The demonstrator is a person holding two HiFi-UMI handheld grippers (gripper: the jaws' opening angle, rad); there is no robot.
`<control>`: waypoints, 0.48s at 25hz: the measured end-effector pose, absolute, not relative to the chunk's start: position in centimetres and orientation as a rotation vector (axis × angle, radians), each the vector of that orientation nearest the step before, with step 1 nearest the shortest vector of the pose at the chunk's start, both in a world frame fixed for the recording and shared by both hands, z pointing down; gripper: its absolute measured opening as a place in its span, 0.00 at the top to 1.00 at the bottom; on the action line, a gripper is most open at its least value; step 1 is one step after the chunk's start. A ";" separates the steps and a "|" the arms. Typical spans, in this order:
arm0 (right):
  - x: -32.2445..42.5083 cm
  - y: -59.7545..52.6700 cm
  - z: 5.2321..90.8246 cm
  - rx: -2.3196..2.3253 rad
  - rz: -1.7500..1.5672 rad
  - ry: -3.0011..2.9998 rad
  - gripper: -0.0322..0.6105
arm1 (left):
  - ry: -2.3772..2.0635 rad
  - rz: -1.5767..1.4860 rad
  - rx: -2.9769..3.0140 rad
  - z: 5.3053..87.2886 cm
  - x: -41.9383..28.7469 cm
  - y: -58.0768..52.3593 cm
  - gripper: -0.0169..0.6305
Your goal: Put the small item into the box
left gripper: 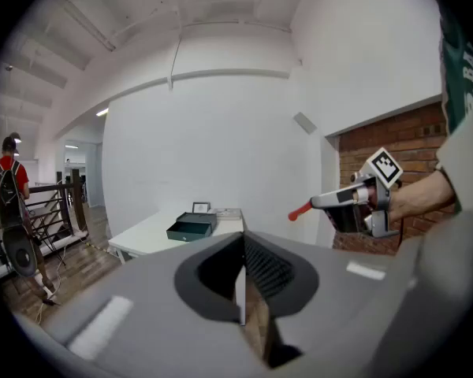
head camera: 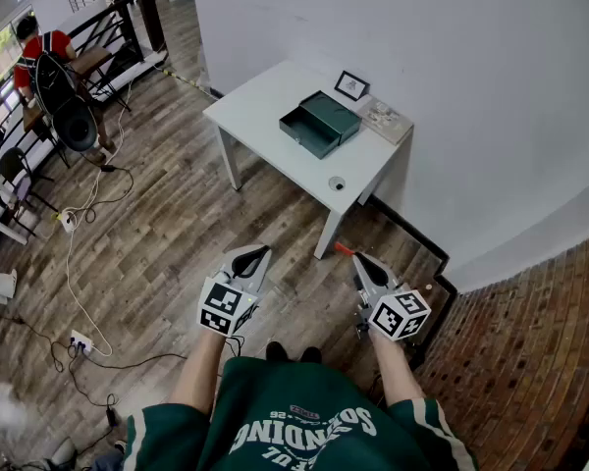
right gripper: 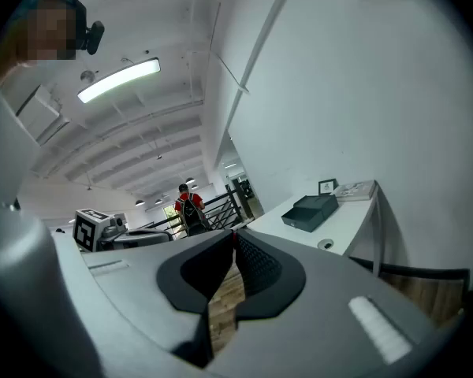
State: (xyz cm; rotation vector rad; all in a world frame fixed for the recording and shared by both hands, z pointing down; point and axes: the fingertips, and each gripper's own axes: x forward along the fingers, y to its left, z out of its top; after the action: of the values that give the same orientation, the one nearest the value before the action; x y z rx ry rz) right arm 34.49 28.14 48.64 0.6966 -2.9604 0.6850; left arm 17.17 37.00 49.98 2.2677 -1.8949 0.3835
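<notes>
At far left a person (head camera: 34,52) in a red top stands by a dark railing, and thin cables (head camera: 79,263) trail over the wood-plank floor (head camera: 167,224).

The left gripper (head camera: 258,255), grey plastic with a cube of square markers at its rear, is held in the air over the floor, well apart from the worktop (head camera: 265,106). Its own view shows the ribbed black pads pressed together with nothing between them.

The worktop is a plain white rectangle on white legs, set against a white wall. On it stands the box (head camera: 319,124), dark green and rectangular, lying open. Its open half shows a dark, recessed inside, and whether anything lies in it cannot be told from here.

The small item (head camera: 337,183) is round and greyish. It rests on the worktop near the front right edge, apart from the box.

Behind the box a small black picture frame (head camera: 351,85) stands by the wall, with a flat pale book (head camera: 385,119) just beside it.

The right gripper (head camera: 358,260), red-tipped, is held over the floor below the worktop. Its pads meet and pinch nothing. A brick wall (head camera: 530,361) fills the far right.
</notes>
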 end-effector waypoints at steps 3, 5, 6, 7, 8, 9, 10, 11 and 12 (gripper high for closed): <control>34.9 28.4 47.8 0.697 0.661 -3.006 0.93 | -1.896 0.377 2.282 49.6 17.8 37.0 0.89; 34.9 28.5 47.5 0.696 0.648 -3.023 0.92 | -1.896 0.372 2.281 49.6 17.9 37.1 0.90; 34.9 28.5 47.6 0.695 0.645 -3.024 0.92 | -1.895 0.367 2.277 49.6 17.9 37.2 0.90; 34.8 28.5 47.6 0.694 0.644 -3.023 0.92 | -1.894 0.363 2.271 49.7 17.8 37.2 0.89; 34.7 28.5 47.7 0.693 0.644 -3.022 0.92 | -1.894 0.361 2.264 49.9 17.7 37.3 0.90; 34.6 28.5 47.7 0.695 0.643 -3.022 0.92 | -1.894 0.357 2.260 50.0 17.5 37.4 0.89; 34.5 28.5 47.7 0.698 0.640 -3.024 0.92 | -1.894 0.350 2.261 50.0 17.4 37.3 0.89; 34.4 28.6 47.6 0.702 0.635 -3.026 0.92 | -1.893 0.342 2.262 50.0 17.3 37.3 0.90; 34.2 28.6 47.6 0.703 0.632 -3.029 0.92 | -1.891 0.338 2.261 50.1 17.1 37.4 0.90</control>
State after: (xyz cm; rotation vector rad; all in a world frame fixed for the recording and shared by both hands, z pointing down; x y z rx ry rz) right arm 34.21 28.59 47.58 0.7033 -3.0288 0.6321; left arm 17.11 37.36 50.09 2.2612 -1.8914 0.3380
